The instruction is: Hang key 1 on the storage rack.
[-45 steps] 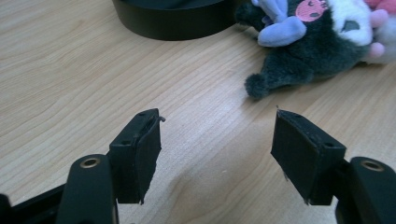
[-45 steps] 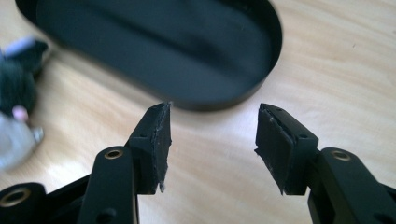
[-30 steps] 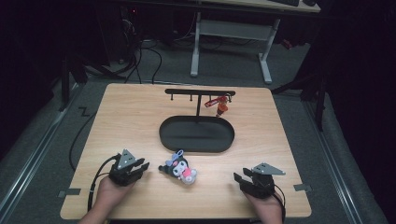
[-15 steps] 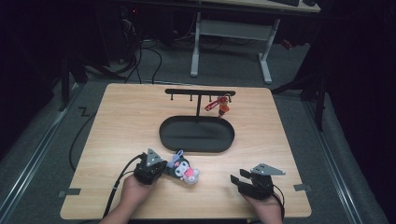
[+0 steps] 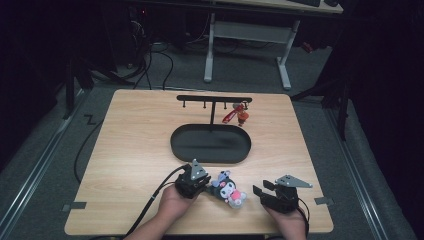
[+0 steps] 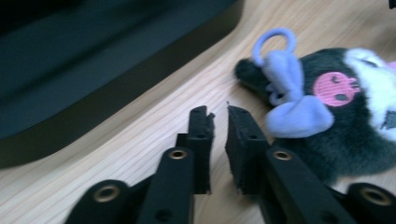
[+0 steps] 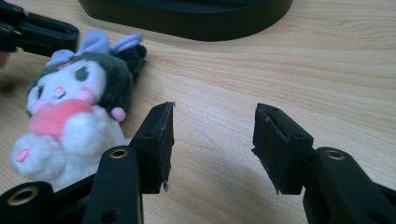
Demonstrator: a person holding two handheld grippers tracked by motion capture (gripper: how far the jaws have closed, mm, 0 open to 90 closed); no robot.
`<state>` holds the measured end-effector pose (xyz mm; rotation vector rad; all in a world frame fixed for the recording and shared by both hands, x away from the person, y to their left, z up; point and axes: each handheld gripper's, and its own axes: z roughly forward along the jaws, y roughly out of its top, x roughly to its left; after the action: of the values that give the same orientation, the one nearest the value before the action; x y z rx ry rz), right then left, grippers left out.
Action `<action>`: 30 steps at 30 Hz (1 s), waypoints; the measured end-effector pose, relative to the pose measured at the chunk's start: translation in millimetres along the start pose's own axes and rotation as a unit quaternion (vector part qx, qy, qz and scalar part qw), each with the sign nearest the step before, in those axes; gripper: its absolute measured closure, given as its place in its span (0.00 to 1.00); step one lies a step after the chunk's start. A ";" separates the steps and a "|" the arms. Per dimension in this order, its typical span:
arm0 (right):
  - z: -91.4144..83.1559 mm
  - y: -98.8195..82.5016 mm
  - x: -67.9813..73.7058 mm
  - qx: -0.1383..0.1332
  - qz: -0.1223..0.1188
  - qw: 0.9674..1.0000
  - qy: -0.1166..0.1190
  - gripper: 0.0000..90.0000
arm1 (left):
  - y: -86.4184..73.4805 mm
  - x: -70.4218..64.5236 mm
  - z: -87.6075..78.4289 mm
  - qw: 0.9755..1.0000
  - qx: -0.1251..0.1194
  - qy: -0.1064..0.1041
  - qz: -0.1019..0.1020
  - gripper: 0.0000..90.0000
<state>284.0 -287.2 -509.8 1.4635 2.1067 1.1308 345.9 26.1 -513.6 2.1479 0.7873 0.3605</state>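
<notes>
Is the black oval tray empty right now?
Empty. The high view shows the tray bare inside; the plush toy lies on the table in front of it.

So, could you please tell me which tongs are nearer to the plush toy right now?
The left. The left tongs sit right beside the plush toy, tips by its lilac bow, nothing between the jaws. The right tongs rest apart on its other side, with bare table between.

Plush toy lies near the table's front edge, between left gripper and right gripper. Tray sits centrally behind it; hook rack stands toward the back edge.
</notes>
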 end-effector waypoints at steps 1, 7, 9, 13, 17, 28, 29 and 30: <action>0.0 0.1 -0.3 0.001 0.000 1.000 0.000 0.54 | -2.5 0.3 -5.8 1.000 0.004 -0.007 -0.003 0.80; 1.5 0.6 -0.8 -0.002 0.005 1.000 0.005 0.54 | -18.0 -25.8 -33.1 0.998 0.013 -0.063 0.004 0.50; 5.0 -0.3 -3.1 0.001 0.009 1.000 0.007 0.54 | -16.0 -33.4 -27.6 0.998 0.012 -0.056 0.015 0.38; 5.6 -0.5 -4.9 0.004 0.014 1.000 0.005 0.54 | -8.5 -36.2 -10.9 1.000 0.007 -0.025 0.017 0.31; 0.5 -0.2 -5.4 -0.005 0.014 1.000 0.002 0.54 | -0.4 -37.4 4.3 1.000 0.007 -0.015 0.019 0.38; -0.3 -1.0 -7.5 -0.004 0.016 1.000 -0.002 0.53 | 10.7 -42.8 20.3 1.000 0.005 -0.013 0.022 0.36; 0.2 -1.3 -8.5 -0.004 0.017 1.000 -0.004 0.53 | 6.9 -38.0 15.9 1.000 0.004 -0.006 0.022 0.35; 1.0 -1.9 -10.0 -0.003 0.020 1.000 -0.006 0.53 | 3.6 -33.6 11.4 1.000 0.002 -0.001 0.020 0.35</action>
<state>287.7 -296.1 -513.5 1.5128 2.0718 1.1395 327.3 -4.1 -517.9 2.1710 0.7452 0.3770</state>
